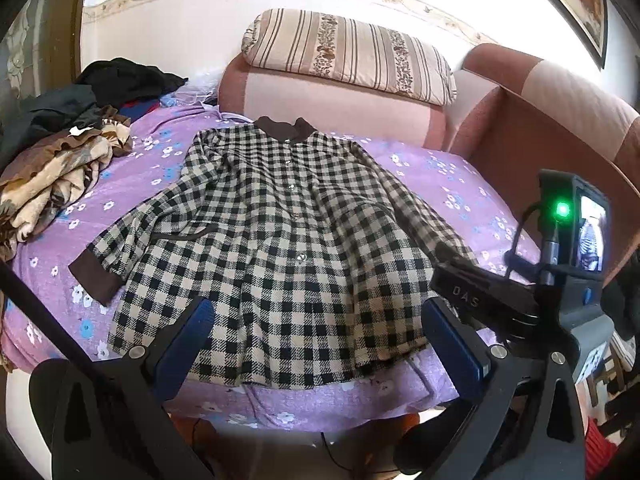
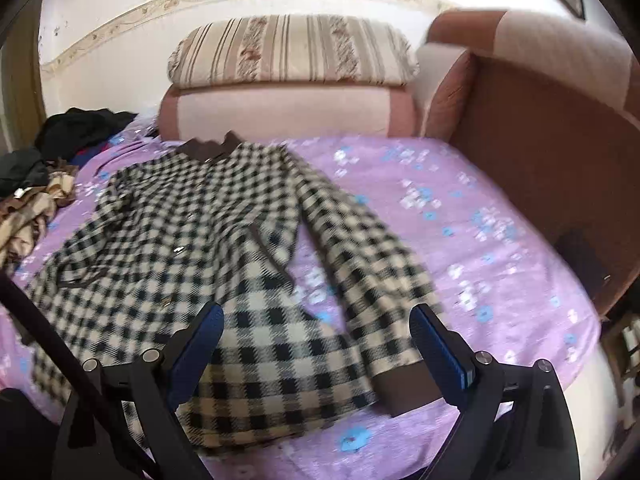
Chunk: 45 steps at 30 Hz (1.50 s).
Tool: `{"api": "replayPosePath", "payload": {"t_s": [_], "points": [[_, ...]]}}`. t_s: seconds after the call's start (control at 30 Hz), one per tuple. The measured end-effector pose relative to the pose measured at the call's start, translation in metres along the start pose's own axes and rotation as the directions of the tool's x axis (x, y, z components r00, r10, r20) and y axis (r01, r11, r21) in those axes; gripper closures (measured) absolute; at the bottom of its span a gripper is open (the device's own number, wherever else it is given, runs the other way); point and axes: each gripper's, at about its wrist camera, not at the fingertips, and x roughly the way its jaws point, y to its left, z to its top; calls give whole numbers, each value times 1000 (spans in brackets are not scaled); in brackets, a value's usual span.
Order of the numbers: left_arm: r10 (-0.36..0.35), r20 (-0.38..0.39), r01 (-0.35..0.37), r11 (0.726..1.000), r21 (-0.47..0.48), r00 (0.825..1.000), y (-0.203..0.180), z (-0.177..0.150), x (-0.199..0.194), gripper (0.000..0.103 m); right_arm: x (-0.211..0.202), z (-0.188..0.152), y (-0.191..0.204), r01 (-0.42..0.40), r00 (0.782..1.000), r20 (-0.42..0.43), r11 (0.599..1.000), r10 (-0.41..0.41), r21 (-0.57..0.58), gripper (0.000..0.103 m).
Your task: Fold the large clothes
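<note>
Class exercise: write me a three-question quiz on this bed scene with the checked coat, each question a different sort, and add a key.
1. True or false: the checked coat lies spread flat on the purple sheet, brown collar pointing toward the striped pillow.
2. Which claw holds cloth? A) left claw B) right claw C) neither
3. Fill in: the pile of other clothes sits on the coat's ____ side in the left wrist view.

Key: 1 true; 2 C; 3 left
</note>
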Motion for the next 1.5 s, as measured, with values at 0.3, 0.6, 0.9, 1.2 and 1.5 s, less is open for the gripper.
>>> {"api": "replayPosePath", "payload": {"t_s": [0.3, 0.6, 0.9, 1.2, 1.5], "points": [[80, -69, -83, 996, -42, 994, 15, 0, 16, 0, -8, 2, -5, 11, 997, 83, 1000, -13, 20, 6], [128, -61, -131, 989, -61, 990, 25, 4, 17, 0, 10, -6, 8, -80, 996, -44, 997, 79, -13, 6], [164, -55, -168, 984, -57, 985, 29, 7, 20, 0, 14, -11, 12, -90, 994, -63, 996, 89, -17, 6], [226, -81, -231, 972, -52, 971, 43, 9, 30, 0, 16, -14, 21, -107, 992, -77, 993, 103, -44, 6], [225, -114, -231, 972, -44, 968, 43, 5, 39, 0, 20, -18, 23, -108, 990, -92, 993, 103, -50, 6]]}}
